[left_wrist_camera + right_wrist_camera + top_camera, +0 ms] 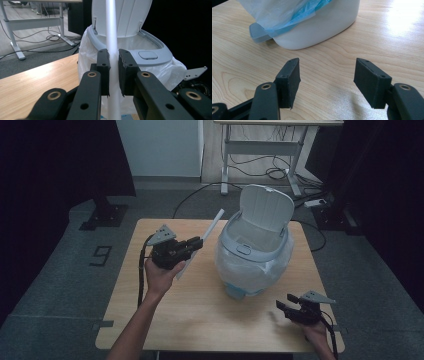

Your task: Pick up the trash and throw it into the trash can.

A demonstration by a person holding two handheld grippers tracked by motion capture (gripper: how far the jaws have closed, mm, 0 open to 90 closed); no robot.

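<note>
A long white strip is clamped between the pads of my left gripper, held above the table's left half and slanting up toward the bin. In the left gripper view the strip runs straight up between the two jaws, in front of the bin. The white bin stands in the table's middle, lid raised, with a translucent bag folded over its rim. My right gripper rests low at the table's front right, jaws open with nothing between them; the bin's base lies just beyond.
The wooden table has bare room in front of and left of the bin. Behind it, a desk frame and loose cables lie on the grey floor. A blue liner edge hangs over the bin's base.
</note>
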